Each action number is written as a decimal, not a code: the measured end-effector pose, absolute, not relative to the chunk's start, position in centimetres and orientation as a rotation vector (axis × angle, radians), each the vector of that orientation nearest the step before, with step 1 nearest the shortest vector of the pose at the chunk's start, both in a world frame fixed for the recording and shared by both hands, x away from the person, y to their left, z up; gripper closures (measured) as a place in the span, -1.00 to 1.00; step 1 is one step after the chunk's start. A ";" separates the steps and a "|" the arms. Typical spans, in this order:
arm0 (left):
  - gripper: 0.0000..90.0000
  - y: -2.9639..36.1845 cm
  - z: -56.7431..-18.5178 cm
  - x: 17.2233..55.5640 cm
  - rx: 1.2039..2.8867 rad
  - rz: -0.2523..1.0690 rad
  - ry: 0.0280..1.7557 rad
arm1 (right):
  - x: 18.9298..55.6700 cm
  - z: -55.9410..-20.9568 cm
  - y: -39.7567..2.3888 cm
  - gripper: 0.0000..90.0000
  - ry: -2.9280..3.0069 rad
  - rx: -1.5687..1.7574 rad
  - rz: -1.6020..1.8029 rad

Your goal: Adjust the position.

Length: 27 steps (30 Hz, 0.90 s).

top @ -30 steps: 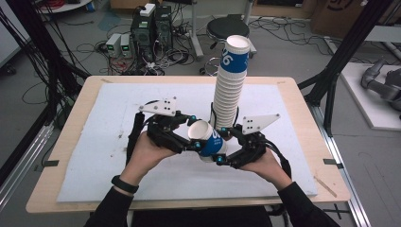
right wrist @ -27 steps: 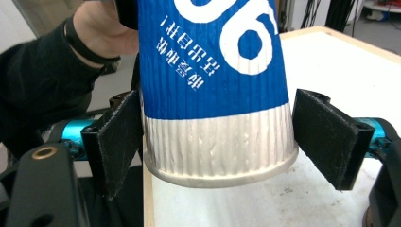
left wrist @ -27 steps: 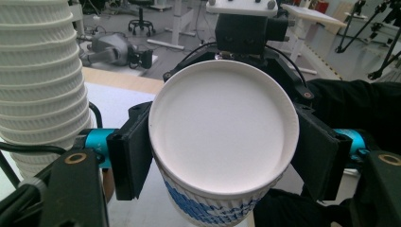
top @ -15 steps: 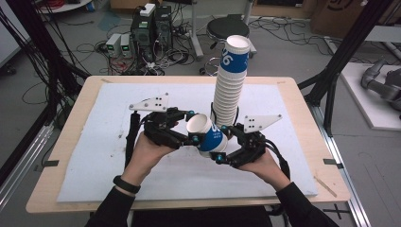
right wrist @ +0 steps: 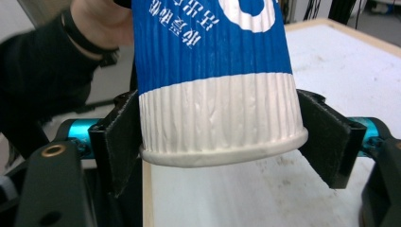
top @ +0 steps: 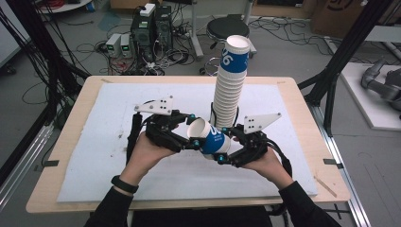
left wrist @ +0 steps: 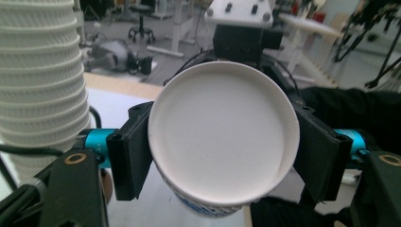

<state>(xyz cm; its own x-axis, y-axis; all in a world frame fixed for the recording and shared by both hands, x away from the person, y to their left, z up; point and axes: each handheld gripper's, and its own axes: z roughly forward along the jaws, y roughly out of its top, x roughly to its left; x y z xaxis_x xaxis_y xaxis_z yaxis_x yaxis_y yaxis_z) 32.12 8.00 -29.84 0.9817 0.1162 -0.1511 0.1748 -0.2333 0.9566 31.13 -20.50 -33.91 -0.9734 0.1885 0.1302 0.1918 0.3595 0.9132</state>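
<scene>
A blue-and-white paper cup lies tilted in the air between both grippers, above the white mat. My left gripper has a pad on each side of it; in the left gripper view the cup turns a round white end to the camera. Those jaws have just eased a little and remain on the cup. My right gripper grips the other end. In the right gripper view its jaws have just been closing, and the pads press the cup's white ribbed band at the lip.
A tall stack of the same cups stands on the white mat just behind the grippers, also close at the left in the left gripper view. The wooden table's edge frames the mat. Black frame posts rise at the right.
The cup's white end has tipped slightly upward between the grippers. Both hands stay where they were.
</scene>
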 end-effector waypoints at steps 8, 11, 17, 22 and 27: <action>-0.48 7.8 -29.3 31.8 1.982 -0.027 0.217 | 31.2 -33.8 -20.5 -0.49 -2.678 -0.343 -1.599; -0.48 7.4 -29.4 31.6 2.051 -0.029 0.205 | 31.1 -33.8 -20.3 -0.49 -2.727 -0.317 -1.540; -0.35 7.0 -29.8 31.7 2.109 -0.049 0.175 | 30.9 -33.8 -19.9 -0.49 -2.775 -0.281 -1.479; -0.35 7.6 -30.0 32.3 2.022 -0.074 0.171 | 31.0 -33.6 -20.2 -0.60 -2.746 -0.302 -1.518; -0.34 8.6 -30.0 32.6 1.869 -0.070 0.184 | 31.2 -32.7 -21.4 -0.60 -2.612 -0.398 -1.715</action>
